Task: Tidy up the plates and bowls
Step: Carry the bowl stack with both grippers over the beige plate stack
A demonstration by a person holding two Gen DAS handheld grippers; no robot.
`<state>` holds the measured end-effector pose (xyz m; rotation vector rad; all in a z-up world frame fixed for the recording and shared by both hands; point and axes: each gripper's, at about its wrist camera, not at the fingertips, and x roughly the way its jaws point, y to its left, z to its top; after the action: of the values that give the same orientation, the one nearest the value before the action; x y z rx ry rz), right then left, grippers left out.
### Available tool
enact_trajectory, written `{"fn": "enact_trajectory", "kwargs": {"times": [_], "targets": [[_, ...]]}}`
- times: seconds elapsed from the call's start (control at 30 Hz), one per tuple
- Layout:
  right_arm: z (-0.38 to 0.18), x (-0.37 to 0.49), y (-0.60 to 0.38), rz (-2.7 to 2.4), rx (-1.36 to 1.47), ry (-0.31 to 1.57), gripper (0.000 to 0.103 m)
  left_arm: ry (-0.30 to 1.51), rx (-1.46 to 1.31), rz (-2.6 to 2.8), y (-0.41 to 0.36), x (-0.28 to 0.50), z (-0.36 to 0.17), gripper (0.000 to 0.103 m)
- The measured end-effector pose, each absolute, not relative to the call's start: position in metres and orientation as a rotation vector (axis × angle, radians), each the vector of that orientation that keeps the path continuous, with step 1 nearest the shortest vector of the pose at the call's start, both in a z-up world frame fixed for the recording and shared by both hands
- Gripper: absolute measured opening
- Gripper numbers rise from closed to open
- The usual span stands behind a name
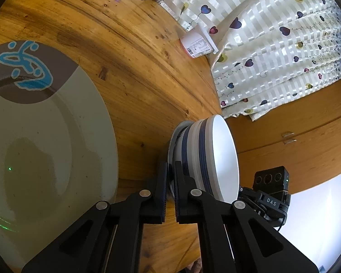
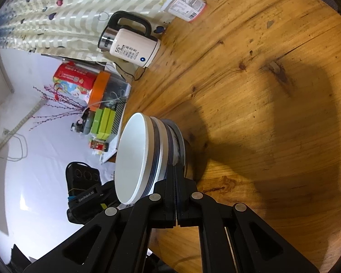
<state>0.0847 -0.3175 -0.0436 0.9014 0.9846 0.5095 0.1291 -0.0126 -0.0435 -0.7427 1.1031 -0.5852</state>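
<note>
1. Left wrist view: the left gripper (image 1: 169, 182) has its fingers narrowed onto the rim of the lowest dish in the stack of bowls (image 1: 206, 157), at 5 o'clock on the worktop (image 1: 136, 68). The large plate (image 1: 45, 136) lies at 9 o'clock.

2. Right wrist view: the right gripper (image 2: 175, 182) pinches the same stack's (image 2: 147, 157) opposite rim. Judged advice: both hands should lift together and keep the stack level.

Bright daylight, broad soft shadows across the wooden table (image 2: 272, 113), sharp focus, strong fisheye bending, black corners
</note>
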Motion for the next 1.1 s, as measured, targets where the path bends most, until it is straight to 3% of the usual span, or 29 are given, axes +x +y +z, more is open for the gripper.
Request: {"fn": "enact_trajectory", "kwargs": {"times": [1.1], "targets": [[-0.059,0.082,-0.326,0.568,1.016,0.946,0.003,1.103,-0.720,-0.594,-0.013,0.131,-0.042,0.003]]}}
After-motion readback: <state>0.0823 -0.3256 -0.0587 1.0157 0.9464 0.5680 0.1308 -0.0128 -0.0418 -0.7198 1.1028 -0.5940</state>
